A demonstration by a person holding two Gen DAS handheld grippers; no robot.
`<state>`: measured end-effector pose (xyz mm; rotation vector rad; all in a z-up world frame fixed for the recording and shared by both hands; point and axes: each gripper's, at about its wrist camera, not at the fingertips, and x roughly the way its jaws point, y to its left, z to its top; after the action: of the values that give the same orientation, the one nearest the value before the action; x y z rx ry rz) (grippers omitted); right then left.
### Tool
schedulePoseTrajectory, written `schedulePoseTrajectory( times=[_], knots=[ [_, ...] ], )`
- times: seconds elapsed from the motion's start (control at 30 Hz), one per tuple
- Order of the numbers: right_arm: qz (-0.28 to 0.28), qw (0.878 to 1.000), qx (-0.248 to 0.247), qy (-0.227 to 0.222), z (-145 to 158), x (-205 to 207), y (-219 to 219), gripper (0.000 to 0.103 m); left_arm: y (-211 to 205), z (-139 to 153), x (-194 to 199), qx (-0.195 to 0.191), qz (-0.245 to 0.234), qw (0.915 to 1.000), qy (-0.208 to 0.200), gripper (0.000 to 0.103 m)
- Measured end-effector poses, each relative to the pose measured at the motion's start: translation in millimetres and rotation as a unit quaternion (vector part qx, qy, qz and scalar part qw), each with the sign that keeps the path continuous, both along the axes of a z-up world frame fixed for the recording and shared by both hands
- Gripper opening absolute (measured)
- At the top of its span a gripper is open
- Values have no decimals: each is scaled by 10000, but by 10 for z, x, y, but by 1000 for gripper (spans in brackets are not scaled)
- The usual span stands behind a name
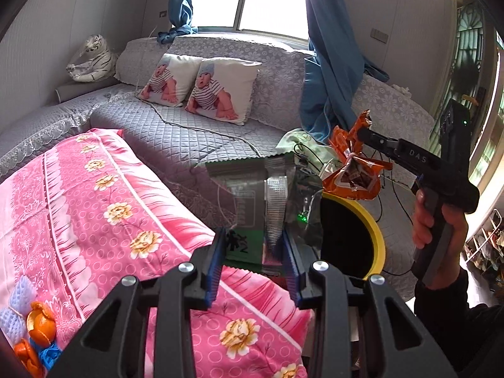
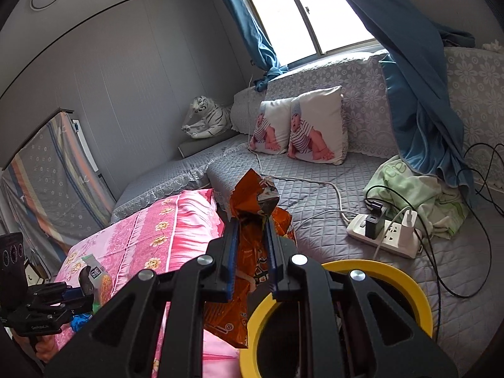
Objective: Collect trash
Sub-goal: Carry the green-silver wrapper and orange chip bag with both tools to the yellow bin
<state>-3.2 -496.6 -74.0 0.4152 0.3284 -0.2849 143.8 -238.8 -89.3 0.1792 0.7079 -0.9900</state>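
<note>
While both tools are raised over the bed, we hold one piece of trash in each: our right claw is clamped on a crumpled orange snack bag, and our left claw is closed narrow on a clear plastic wrapper with dark print. In the left wrist view the orange bag hangs from the right tool directly above the near rim of the yellow bin, whose dark mouth opens beside the pink floral quilt; in the right wrist view the same bag droops partly over the yellow rim and partly over the quilt. We judge the step in hand to be the drop of the orange bag, with the wrapper waiting its turn just beside the bin. The next move calls for bringing the right tool further over the opening so the bag's lower end clears the rim, then spreading the fingers; a light, crinkled bag may cling to a pad or slide outside, so we would release low and centred. More trash lies at the quilt's near corner: orange peel, a white foam fruit net and a scrap of blue plastic. A power strip with cables sits on the grey bedcover, well apart from the bin.
</note>
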Motion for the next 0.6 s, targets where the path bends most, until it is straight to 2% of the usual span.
schedulePoseTrajectory(
  times=[0.37, 0.6],
  knots=[
    [-778, 9968, -149, 99, -121, -367, -333, 15, -744, -161, -144, 40, -690, 9975, 142, 32],
    [-1038, 9941, -96, 285, -275, -434, -525, 15, -1089, -319, -186, 189, -874, 9956, 267, 32]
  ],
)
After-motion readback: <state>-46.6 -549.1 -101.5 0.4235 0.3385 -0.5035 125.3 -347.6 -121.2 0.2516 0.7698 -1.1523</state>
